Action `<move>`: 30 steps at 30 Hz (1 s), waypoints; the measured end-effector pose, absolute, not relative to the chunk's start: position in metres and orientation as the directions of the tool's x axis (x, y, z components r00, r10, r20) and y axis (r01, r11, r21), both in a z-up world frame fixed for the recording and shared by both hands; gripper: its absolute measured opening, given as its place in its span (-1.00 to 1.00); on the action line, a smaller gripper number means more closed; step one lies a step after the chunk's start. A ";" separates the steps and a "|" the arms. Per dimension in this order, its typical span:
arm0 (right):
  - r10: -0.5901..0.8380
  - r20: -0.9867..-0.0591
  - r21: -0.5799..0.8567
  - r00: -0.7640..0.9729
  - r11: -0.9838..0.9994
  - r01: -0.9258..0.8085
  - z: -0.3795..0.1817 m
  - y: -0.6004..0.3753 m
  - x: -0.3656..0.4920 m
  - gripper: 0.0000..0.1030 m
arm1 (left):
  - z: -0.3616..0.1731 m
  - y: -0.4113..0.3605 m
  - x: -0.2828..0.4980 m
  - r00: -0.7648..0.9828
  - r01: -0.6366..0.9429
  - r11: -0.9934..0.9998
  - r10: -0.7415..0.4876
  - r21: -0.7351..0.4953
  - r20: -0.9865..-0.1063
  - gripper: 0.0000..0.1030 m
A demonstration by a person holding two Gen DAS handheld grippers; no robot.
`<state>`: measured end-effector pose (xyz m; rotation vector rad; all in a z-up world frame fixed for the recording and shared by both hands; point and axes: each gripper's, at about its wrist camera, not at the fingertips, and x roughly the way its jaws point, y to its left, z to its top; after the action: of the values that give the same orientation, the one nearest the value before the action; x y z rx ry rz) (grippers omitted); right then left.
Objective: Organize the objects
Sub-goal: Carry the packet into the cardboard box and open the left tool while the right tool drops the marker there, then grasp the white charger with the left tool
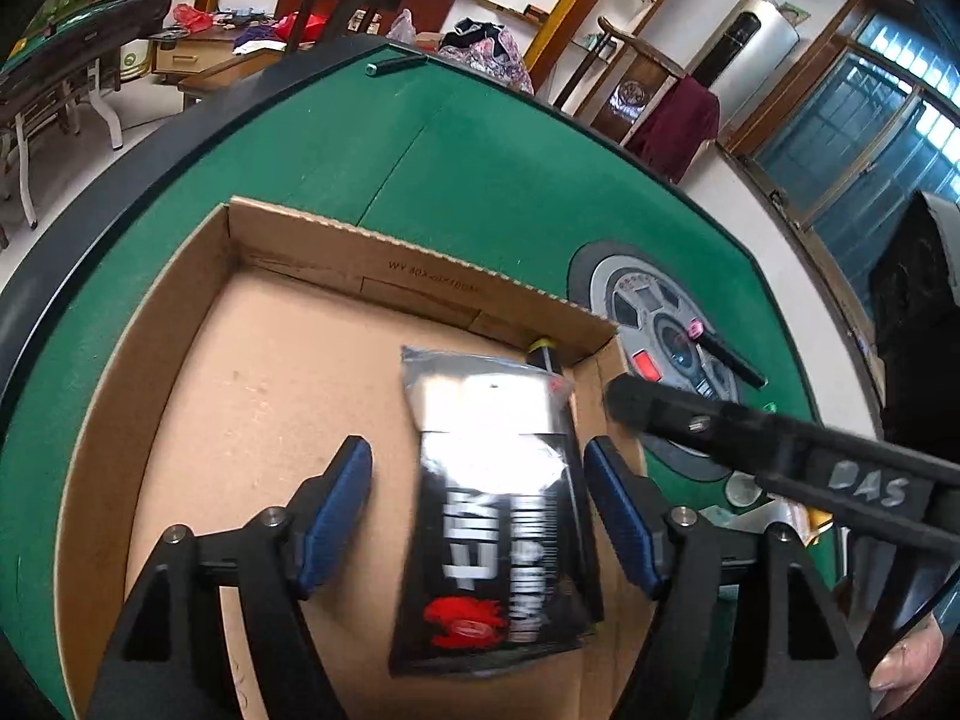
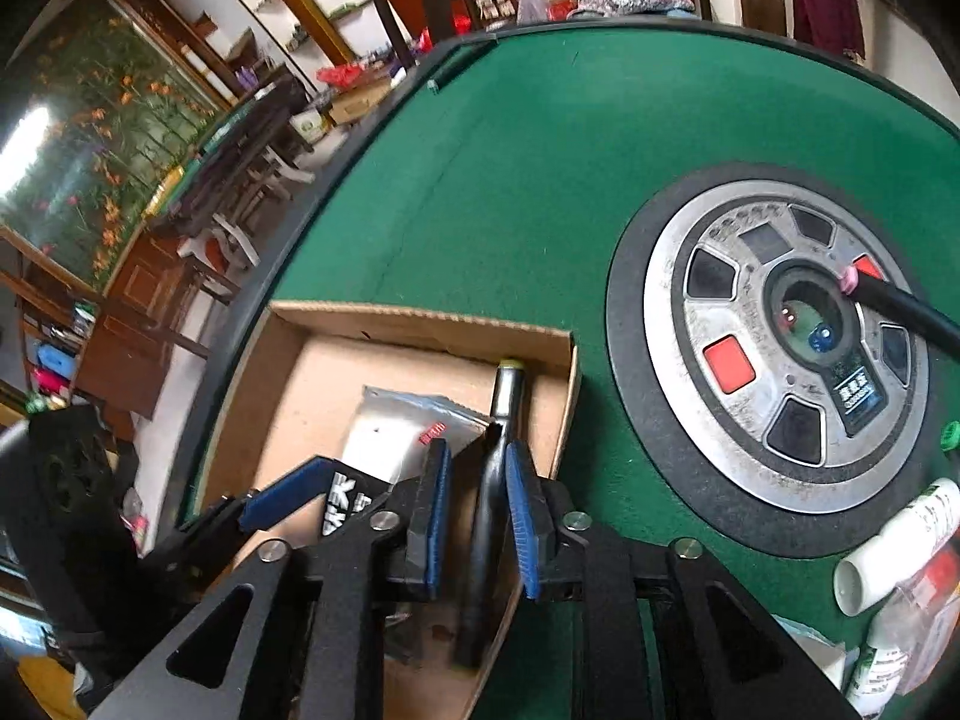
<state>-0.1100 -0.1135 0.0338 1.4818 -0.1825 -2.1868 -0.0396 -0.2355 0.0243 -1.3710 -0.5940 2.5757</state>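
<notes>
Green felt table (image 1: 480, 180) with a cardboard box (image 1: 150, 360) being filled.

Inside the box a black and silver packet (image 1: 498, 498) is seen lying flat between the wide-spread fingers of the left gripper (image 1: 477, 510), whose blue pads are not touching it; its print is blurred and cannot be read. A black tool with a yellow-tipped end (image 2: 501, 462) is framed by the right gripper (image 2: 477, 516), whose fingers are only narrowly parted and appear just clear of it; the tool's near end is hidden behind the gripper. On the felt beside the box a round metal panel (image 2: 774, 360) is set, with a black pen (image 2: 900, 306) across it. White bottles (image 2: 900, 546) are cut off at the right edge.
</notes>
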 end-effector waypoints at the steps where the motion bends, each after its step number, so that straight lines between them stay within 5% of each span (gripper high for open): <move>1: -0.470 -0.827 0.376 -0.308 -0.871 0.317 0.041 -0.109 -0.107 -0.37 | 0.029 -0.236 -0.035 -0.575 0.048 -0.904 0.323 -0.425 -0.752 0.44; 9: -0.407 -0.794 0.270 -0.452 -0.901 0.338 0.099 -0.059 -0.067 0.73 | 0.066 -0.238 0.003 -0.633 0.039 -0.879 0.347 -0.476 -0.693 0.65; 13: -0.330 -0.820 0.201 -0.467 -0.931 0.304 0.106 -0.011 -0.052 0.77 | 0.074 -0.226 0.022 -0.608 0.010 -0.811 0.459 -0.584 -0.648 0.70; 18: -0.208 -0.837 0.134 -0.507 -0.975 0.180 0.114 0.059 -0.035 0.77 | 0.082 -0.184 0.037 -0.586 -0.055 -0.831 0.476 -0.554 -0.655 0.73; 22: -0.152 -0.688 0.105 -0.710 -0.988 0.110 0.145 0.111 -0.001 0.88 | 0.081 -0.146 0.041 -0.567 -0.118 -0.849 0.483 -0.515 -0.667 0.73; 25: -0.231 -0.577 0.276 -0.783 -0.958 0.079 0.140 0.156 0.015 1.00 | 0.081 -0.111 0.041 -0.587 -0.198 -0.901 0.424 -0.385 -0.690 0.73; 30: -0.266 -0.703 0.425 -0.660 -0.901 -0.089 0.071 0.198 -0.008 1.00 | 0.071 -0.070 0.042 -0.593 -0.338 -0.934 0.307 -0.115 -0.744 0.73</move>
<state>-0.0080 0.1979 0.0706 1.2472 -0.6603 -2.6943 0.0417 -0.0696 0.0706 -1.1667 0.0545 2.5207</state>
